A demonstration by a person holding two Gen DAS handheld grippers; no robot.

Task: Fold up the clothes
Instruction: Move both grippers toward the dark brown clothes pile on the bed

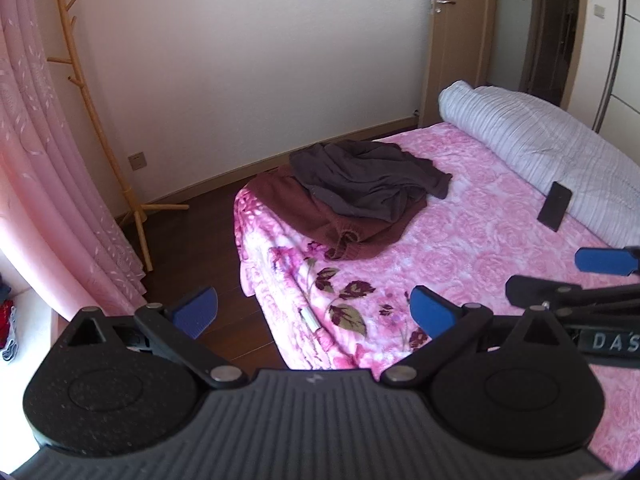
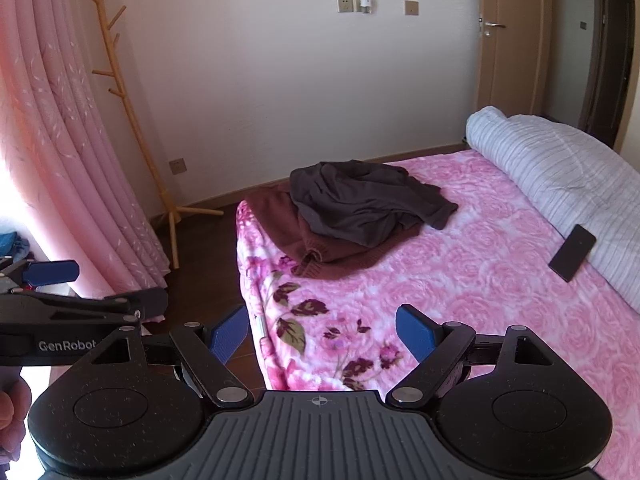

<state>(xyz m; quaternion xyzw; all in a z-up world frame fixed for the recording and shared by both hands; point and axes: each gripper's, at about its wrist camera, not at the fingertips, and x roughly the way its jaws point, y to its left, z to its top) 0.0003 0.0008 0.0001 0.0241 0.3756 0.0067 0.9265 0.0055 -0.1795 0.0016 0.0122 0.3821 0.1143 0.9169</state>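
- At far left: pink curtain, wooden coat rack.
- Lower centre: left gripper and right gripper, jaws spread wide, holding nothing.
- Frame centre: dark grey garment heaped on maroon sweater, at the corner of the pink floral bedspread.
- At right: black phone against rolled white quilt.
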